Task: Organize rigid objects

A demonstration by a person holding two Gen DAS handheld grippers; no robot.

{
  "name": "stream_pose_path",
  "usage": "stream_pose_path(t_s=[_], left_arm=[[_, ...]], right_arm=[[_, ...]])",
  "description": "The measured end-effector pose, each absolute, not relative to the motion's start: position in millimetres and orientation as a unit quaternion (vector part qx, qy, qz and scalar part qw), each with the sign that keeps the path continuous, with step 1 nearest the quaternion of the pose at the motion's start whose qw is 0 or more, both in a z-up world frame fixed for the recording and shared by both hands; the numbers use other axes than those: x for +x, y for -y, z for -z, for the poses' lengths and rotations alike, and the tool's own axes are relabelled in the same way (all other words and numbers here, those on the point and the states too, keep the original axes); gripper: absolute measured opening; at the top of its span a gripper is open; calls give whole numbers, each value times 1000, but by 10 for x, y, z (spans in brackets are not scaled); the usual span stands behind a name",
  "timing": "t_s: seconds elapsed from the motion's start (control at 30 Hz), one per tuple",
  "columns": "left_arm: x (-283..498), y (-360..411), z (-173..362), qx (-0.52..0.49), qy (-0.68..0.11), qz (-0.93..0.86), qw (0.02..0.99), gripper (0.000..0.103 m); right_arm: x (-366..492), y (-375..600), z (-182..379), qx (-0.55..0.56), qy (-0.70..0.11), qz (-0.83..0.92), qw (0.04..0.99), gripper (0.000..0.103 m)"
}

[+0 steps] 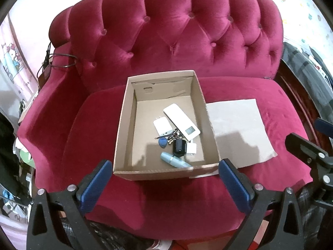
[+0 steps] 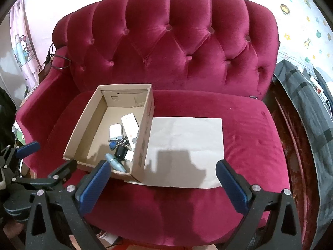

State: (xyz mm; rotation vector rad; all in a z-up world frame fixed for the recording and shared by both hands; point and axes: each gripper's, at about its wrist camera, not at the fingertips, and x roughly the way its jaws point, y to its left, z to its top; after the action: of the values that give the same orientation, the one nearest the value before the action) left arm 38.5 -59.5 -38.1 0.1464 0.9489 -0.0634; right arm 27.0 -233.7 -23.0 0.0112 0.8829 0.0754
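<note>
An open cardboard box (image 1: 124, 112) (image 2: 83, 125) stands on the red sofa seat. Inside lie a white remote (image 1: 181, 121) (image 2: 131, 125), a white charger (image 1: 162, 127) (image 2: 115, 132), a bunch of keys with a blue tag (image 1: 164, 140) (image 2: 113, 145), a black fob (image 1: 179, 146) (image 2: 120, 152), a small white adapter (image 1: 191, 148) (image 2: 129, 155) and a light blue tube (image 1: 174, 160) (image 2: 115, 162). My left gripper (image 1: 164, 187) is open and empty, just in front of the box. My right gripper (image 2: 163, 184) is open and empty, in front of the grey sheet (image 2: 185, 145) (image 1: 237, 129).
The grey sheet lies flat on the seat to the right of the box. The tufted sofa back (image 1: 170, 31) rises behind. A dark cloth (image 2: 308, 108) lies on the right. A black cable (image 1: 62, 62) hangs at the left armrest.
</note>
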Motion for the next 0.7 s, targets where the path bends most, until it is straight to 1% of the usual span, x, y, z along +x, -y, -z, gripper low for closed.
stream_pose_path(t_s=[0.33, 0.7], left_arm=[[285, 660, 443, 69, -456, 32, 887, 103], [249, 662, 414, 68, -452, 30, 889, 103]], right_arm=[[172, 2408, 364, 9, -433, -32, 901, 103], [130, 2429, 340, 20, -430, -34, 902, 103]])
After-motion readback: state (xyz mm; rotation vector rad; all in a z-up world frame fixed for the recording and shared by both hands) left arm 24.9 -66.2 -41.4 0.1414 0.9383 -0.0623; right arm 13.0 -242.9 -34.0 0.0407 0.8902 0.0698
